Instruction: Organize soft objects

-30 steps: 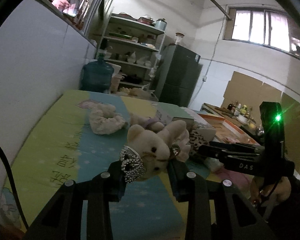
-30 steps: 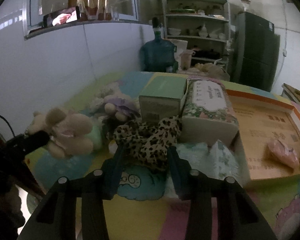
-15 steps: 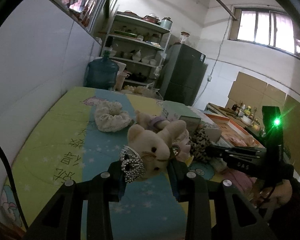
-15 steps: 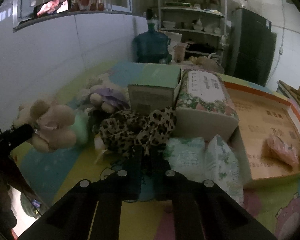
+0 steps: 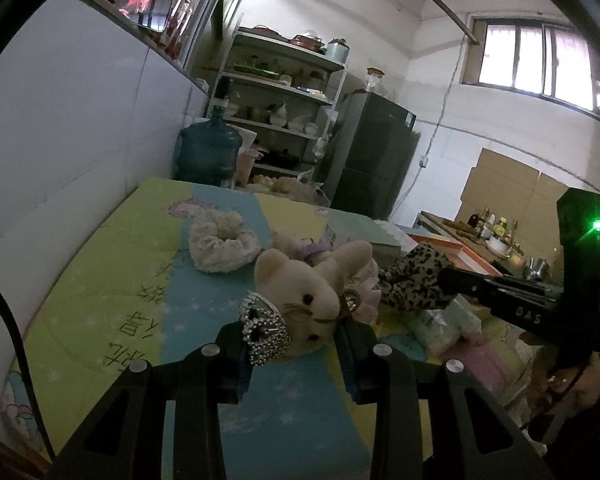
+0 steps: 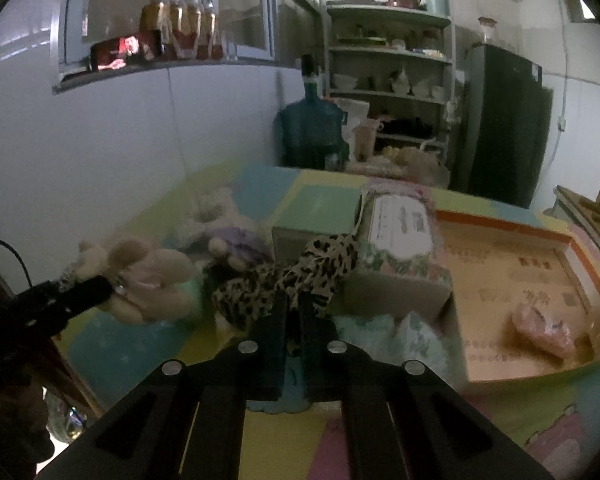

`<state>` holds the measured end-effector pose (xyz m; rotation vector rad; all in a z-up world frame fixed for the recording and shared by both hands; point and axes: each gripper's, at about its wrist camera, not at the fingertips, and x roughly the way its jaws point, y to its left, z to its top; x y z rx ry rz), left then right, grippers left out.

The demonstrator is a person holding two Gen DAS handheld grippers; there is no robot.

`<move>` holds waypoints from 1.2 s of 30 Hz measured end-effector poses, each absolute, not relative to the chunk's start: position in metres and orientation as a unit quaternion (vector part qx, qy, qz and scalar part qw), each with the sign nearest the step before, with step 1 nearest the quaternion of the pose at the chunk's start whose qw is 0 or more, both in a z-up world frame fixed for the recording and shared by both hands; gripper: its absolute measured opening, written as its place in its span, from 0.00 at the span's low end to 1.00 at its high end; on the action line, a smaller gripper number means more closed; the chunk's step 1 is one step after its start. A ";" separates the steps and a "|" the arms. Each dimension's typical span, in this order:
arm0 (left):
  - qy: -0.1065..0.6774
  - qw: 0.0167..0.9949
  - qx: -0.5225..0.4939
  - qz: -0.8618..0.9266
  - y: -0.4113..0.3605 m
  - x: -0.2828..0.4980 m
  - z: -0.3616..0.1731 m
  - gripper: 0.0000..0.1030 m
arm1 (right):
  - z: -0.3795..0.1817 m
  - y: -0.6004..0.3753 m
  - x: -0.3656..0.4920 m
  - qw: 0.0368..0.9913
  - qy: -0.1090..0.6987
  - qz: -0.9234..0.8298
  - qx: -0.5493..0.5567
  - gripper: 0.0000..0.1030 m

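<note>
**Both tools loaded; placement pending**

Left tool (image 5: 294, 340) is clenched on the cream plush bear (image 5: 300, 296), held clear above the patterned surface (image 5: 112, 280). Right tool (image 6: 294, 308) is clamped on the leopard-print cloth (image 6: 296, 276), apparently lifted, though blur obscures contact below. Step in hand: carrying. Next move calls for transfer toward the orange-rimmed tray (image 6: 500, 224), a probable destination.
</note>
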<state>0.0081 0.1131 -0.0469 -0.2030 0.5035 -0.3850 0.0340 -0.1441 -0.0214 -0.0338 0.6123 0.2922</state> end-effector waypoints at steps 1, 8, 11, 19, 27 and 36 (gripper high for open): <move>0.246 0.945 -0.101 -0.189 0.113 0.009 -0.046 0.35 | -0.019 -0.144 0.034 0.944 0.298 0.143 -0.018 0.05; 0.242 0.945 -0.105 -0.192 0.110 0.010 -0.041 0.35 | -0.010 -0.147 0.026 0.947 0.284 0.149 -0.019 0.05; 0.241 0.945 -0.106 -0.193 0.108 0.011 -0.040 0.35 | -0.008 -0.148 0.023 0.948 0.280 0.151 -0.020 0.05; 0.247 0.943 -0.103 -0.199 0.104 0.015 -0.040 0.35 | -0.015 -0.152 0.015 0.940 0.296 0.166 -0.025 0.05; 0.253 0.940 -0.108 -0.203 0.104 0.020 -0.041 0.35 | -0.050 -0.149 0.013 0.924 0.346 0.152 -0.055 0.58; 0.256 0.939 -0.109 -0.204 0.102 0.020 -0.044 0.35 | -0.060 -0.149 0.022 0.922 0.354 0.153 -0.045 0.61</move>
